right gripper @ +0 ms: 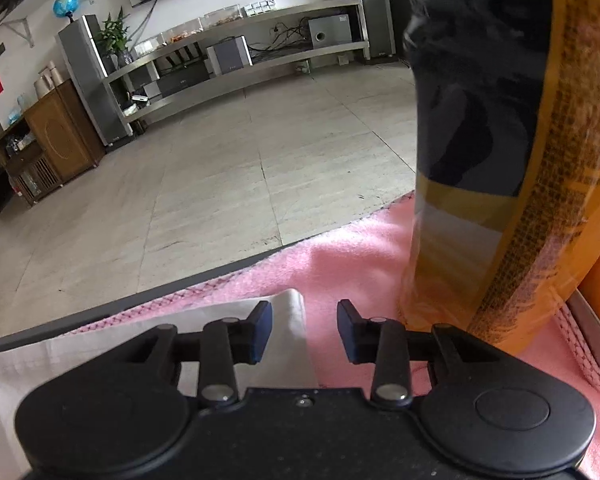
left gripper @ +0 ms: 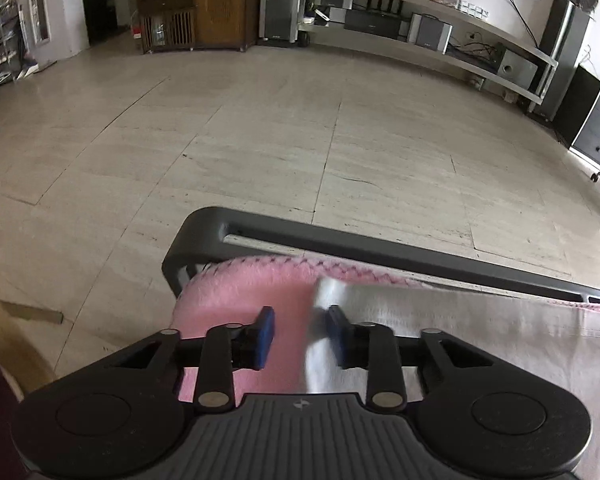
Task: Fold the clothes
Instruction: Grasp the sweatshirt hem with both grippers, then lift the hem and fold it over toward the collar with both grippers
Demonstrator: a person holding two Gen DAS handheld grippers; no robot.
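I have the left gripper [left gripper: 300,334] low in the left wrist view, its blue fingers [left gripper: 265,336] spread with a clear gap between them. The corner of a white garment [left gripper: 480,332] lies in that gap, next to the right-hand finger, but the picture is blurred there and I cannot tell whether that pad touches the cloth; the other finger stands over bare pink, so nothing is pinched. The garment spreads from lower centre out to the right edge of the frame, lying flat on a pink blanket [left gripper: 236,296] with a stitched hem. The blanket covers a table [left gripper: 340,242] whose dark grey rim runs from centre left to the right edge. Beyond it I see a pale tiled floor [left gripper: 260,120] filling the middle of the frame.

In the right wrist view the right gripper [right gripper: 304,330] sits at lower centre, fingers [right gripper: 260,330] spread wider apart, holding nothing. The white garment [right gripper: 100,356] comes in from the lower left, and its corner ends just under the left-hand finger; the right-hand finger hangs over the bare pink blanket [right gripper: 352,256]. A tall yellow and black bag [right gripper: 500,160] with printed text stands on the blanket at the right of the frame, close beside the right-hand finger. The table [right gripper: 140,296] edge shows as a dark strip crossing from lower left toward the centre right, with the tiled floor [right gripper: 220,180] behind it.
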